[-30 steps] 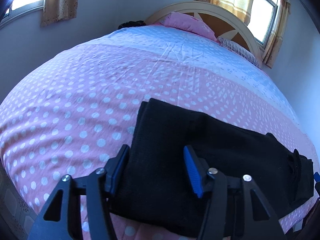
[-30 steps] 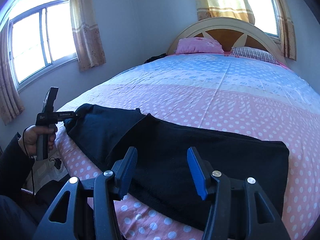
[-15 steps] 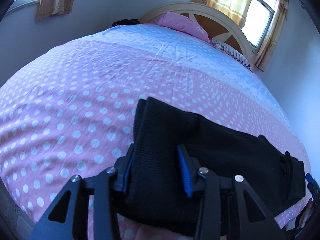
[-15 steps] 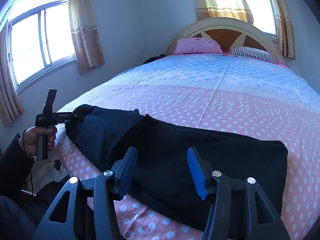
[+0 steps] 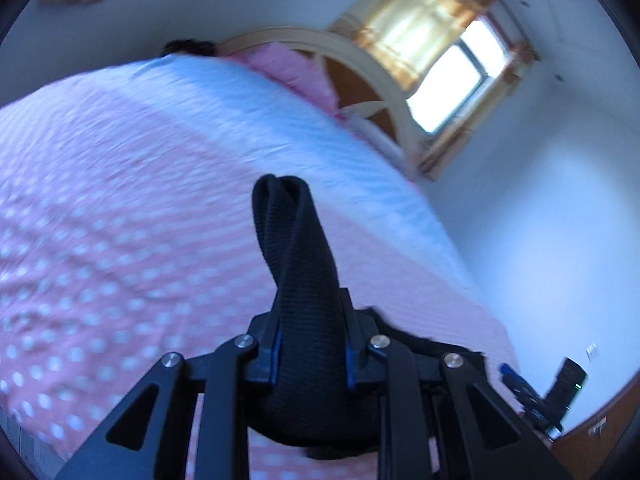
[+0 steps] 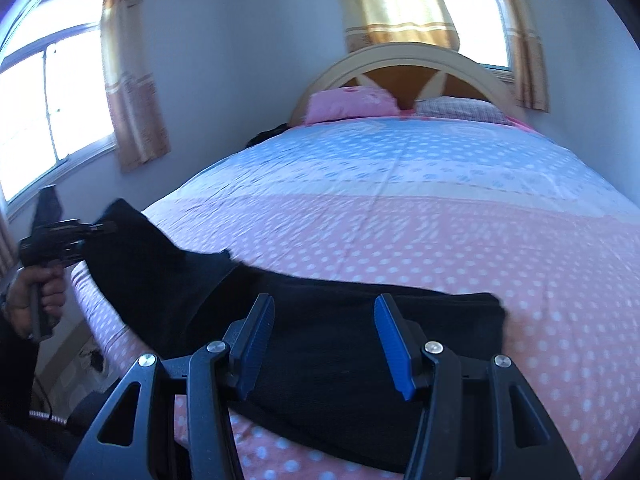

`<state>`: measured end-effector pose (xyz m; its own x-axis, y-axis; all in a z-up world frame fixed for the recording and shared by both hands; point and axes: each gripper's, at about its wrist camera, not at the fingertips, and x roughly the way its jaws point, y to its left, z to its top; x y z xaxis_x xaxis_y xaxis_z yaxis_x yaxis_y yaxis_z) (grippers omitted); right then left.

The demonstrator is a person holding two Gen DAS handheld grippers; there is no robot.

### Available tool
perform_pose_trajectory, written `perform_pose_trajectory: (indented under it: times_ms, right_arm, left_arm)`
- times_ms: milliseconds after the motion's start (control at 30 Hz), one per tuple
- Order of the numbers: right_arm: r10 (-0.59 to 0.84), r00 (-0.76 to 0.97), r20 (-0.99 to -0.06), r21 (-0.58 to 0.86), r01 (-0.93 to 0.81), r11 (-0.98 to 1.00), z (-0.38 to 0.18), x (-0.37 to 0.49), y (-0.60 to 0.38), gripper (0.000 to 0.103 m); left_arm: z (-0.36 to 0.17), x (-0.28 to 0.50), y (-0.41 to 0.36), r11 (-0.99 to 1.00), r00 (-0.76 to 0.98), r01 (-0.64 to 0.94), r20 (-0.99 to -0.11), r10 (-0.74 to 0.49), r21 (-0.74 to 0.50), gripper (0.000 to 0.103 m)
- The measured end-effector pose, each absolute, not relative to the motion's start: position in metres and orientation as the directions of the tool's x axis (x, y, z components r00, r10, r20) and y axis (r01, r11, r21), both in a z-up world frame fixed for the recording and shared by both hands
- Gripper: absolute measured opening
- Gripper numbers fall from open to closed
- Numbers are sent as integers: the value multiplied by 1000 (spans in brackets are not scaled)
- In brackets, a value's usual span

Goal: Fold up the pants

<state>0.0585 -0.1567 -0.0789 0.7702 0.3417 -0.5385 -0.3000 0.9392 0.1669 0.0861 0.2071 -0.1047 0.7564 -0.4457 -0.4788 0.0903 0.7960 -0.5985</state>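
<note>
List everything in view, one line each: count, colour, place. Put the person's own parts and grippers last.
pants: 1, black, across the near edge of the bed, one end lifted
bed cover: 1, pink with white dots near, pale blue farther, over the bed
headboard: 1, cream arch with brown panels, far end of bed
pillows: 2, pink and checked, at the headboard
dark item: 1, black, far left bed corner, unclear what
windows: 2, bright, left wall and behind headboard
curtains: tan-yellow, at both windows
left hand: 1, lower left, on gripper handle
left hand-held gripper: black, blue pads, shut on pants
right hand-held gripper: black, blue pads, open above pants
</note>
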Motion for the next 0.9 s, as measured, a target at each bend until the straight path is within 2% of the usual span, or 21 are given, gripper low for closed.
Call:
perform_pose_trajectory:
  times_ms: [167,367,600,733,900]
  right_arm:
    - [281,790,-545,186,-213,959,-72,57,-187,54]
    - [210,812,-545,203,-114,972,-70,52,-225,54]
    - [134,822,-554,270,25,963,-78,57,-272,54]
    - [103,820,-563,312,95,945,-86,60,-290,54]
    - [115,811,-574,326,97,940,-93,63,-291,54]
  left_arm:
    - [-72,89,142,743,697,225,-429,-575,-630,23]
    - [-44,101,58,711,611,350,-427,-667,-610,23]
    - [-45,121,-25,732,518,428,-519,-679,-530,23]
    - [-65,135,-71,752,466,442,-591,-658,-489,23]
    - [-91,142,-119,785,440,457,-661,-607,-417,23]
